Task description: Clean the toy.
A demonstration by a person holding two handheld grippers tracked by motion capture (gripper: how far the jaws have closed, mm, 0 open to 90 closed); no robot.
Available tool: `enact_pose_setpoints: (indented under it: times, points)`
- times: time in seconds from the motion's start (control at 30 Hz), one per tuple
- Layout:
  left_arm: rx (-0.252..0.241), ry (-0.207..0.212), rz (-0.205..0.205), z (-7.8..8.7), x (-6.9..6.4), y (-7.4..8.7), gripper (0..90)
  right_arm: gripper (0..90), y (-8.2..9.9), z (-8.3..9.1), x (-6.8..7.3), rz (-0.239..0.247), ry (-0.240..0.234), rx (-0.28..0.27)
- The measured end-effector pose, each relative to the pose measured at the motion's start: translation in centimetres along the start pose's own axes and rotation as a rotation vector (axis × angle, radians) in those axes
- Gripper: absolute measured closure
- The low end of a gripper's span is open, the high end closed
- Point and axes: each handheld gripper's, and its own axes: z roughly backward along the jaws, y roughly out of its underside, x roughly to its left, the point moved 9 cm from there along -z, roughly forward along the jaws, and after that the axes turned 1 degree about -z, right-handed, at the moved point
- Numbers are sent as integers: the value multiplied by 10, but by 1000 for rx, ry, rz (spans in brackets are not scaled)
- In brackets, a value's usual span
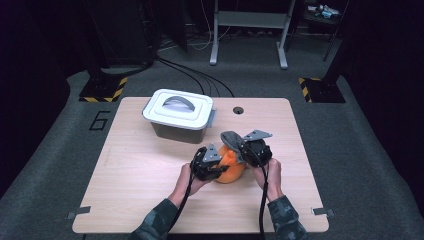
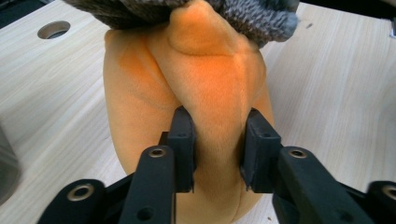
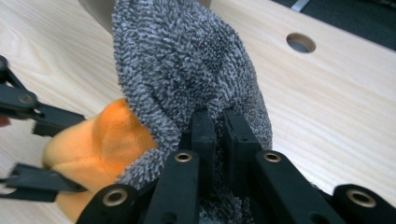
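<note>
A soft orange plush thing [image 1: 231, 170] sits on the wooden table [image 1: 140, 170] right of centre. My left gripper [image 1: 212, 162] comes at it from the left. In the left gripper view its jaws [image 2: 218, 121] pinch a raised fold of the orange plush [image 2: 187, 70]. A grey looped-knit cloth [image 1: 231, 137] drapes over the plush's top. My right gripper [image 1: 245, 150] is shut on that cloth; in the right gripper view the jaws [image 3: 219, 116] stand almost together with the grey cloth [image 3: 187, 60] bunched between them. The orange plush [image 3: 107, 135] shows under the cloth's left edge.
A grey bin with a white handled lid [image 1: 179, 115] stands behind the plush at centre left. A round cable hole [image 1: 238, 110] is near the table's far edge. Bare tabletop lies to the left and along the front. A metal desk frame [image 1: 248, 30] stands on the floor beyond.
</note>
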Motion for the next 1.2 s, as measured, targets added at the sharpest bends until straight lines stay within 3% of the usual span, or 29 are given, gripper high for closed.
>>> enact_pose_setpoints:
  times: [0.1, 0.17, 0.2, 0.23, 0.33, 0.4, 0.43, 0.47, 0.57, 0.6, 0.63, 0.67, 0.7, 0.77, 0.83, 0.87, 1.2]
  points:
    - [-29, -23, 42, 1, 2, 0, 517, 840, 3, -1, -1, -5, 7, 9]
    - [-54, -56, 91, 2, 1, 2, 417, 840, 3, -2, -2, -8, 14, 6]
    - [-54, -61, 96, 1, 1, 4, 404, 841, 4, -2, -2, -7, 12, 9]
    - [-54, -65, 95, 0, 0, 5, 420, 841, 4, -2, -2, -11, 15, 6]
    - [-50, -67, 94, -6, -2, 6, 589, 840, 6, -3, -3, -13, 22, 9]
    - [-45, -59, 71, -7, -3, 4, 651, 839, 4, 1, -6, -11, 25, -2]
    - [-45, -59, 71, -7, -3, 4, 670, 839, 4, 1, -6, -11, 25, -2]
    - [-45, -44, 80, -7, -4, 4, 675, 838, -3, 16, -8, -8, 18, -45]
    - [-51, -45, 85, -7, -4, 4, 678, 838, -9, 28, -2, 15, -4, -77]
    - [-47, -46, 66, -7, -3, 5, 682, 839, -11, 29, 9, 50, -15, -67]
    - [-47, -46, 66, -7, -3, 5, 685, 839, -11, 29, 9, 50, -15, -67]
    - [-47, -41, 65, -6, -4, 6, 689, 840, -8, 21, 13, 75, 23, -35]
    - [-47, -41, 65, -6, -4, 6, 692, 840, -8, 21, 13, 75, 23, -35]
    - [-44, -39, 70, -5, -4, 7, 694, 841, 0, 4, 4, 42, 22, -17]
    - [-44, -42, 62, -4, -4, 7, 695, 841, 2, 1, 1, 23, 22, -8]
    - [-44, -39, 65, -4, -5, 7, 695, 842, 5, -4, -6, -10, 27, -1]
    - [-51, -27, 59, -5, -8, 7, 695, 840, 30, -27, -36, -83, 68, 90]
